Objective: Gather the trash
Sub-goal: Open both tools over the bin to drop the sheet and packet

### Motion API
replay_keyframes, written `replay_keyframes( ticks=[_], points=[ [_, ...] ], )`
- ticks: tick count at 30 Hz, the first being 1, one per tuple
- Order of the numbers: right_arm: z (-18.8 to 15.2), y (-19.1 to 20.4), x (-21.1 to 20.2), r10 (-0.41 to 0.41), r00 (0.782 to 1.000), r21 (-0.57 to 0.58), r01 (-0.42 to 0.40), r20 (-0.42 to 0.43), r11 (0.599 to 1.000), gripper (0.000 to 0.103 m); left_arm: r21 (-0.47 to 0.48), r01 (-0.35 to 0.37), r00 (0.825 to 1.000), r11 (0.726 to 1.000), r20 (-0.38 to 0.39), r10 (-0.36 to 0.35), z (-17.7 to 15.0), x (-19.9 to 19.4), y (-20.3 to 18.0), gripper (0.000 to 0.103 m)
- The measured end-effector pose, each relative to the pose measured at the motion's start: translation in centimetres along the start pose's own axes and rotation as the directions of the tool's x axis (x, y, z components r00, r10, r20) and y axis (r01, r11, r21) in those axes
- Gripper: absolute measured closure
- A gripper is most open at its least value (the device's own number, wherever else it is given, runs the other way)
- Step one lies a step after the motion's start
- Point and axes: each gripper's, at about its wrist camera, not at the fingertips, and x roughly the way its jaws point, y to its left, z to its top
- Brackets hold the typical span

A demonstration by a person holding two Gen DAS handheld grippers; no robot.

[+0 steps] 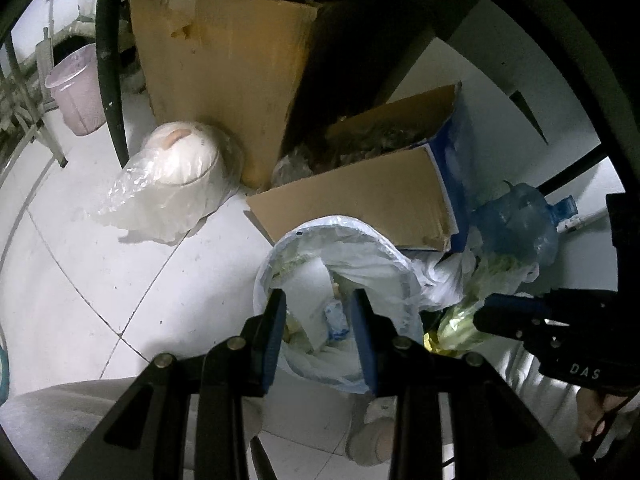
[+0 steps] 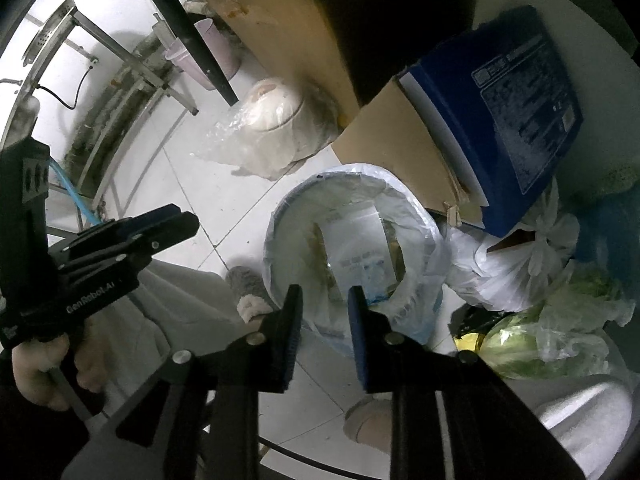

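**Inspector:** Nearest items first. State of the claws?

**Assistant:** Left gripper [image 1: 318, 308] stands with jaws apart, nothing between the blue pads, poised over the bin's mouth. Right gripper [image 2: 325, 307] likewise apart and empty, over the near rim of the same trash bin [image 2: 416, 216].

**Inspector:** Location of the trash?

**Assistant:** Inside the bin, which is lined with a white bag. The left view shows white paper [image 1: 310, 292] and a small blue-printed wrapper [image 1: 335, 318] in it. The right view shows a flat clear packet [image 2: 356, 240] with blue print.

**Inspector:** What does one view give that the other lacks?

**Assistant:** The right view alone shows the label on the blue carton [image 2: 520, 112], a knotted white bag [image 2: 516, 272] and bagged greens [image 2: 540, 344] beside the bin. The left view alone shows a blue water jug [image 1: 520, 224] beyond those bags.

**Inspector:** Surroundings and obstructions?

**Assistant:** Slippered foot [image 2: 248, 284] just beside the bin. Further off, a plastic-wrapped white pot [image 1: 184, 160], a tall cardboard box [image 1: 224, 72], then a pink bucket [image 1: 76, 88]. A dark table leg [image 1: 110, 60] crosses in front of the bucket
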Motion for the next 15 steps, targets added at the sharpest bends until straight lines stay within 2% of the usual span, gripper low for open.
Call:
replay_keyframes(
  ticks=[15],
  points=[
    [-2.2,0.1,-5.7,-0.003,0.994,-0.005,0.004,0.109,1.0,0.082,0.077,-0.01,0.997,0.997,0.081,0.004,-0.3,-5.3,-3.0,0.071]
  ],
)
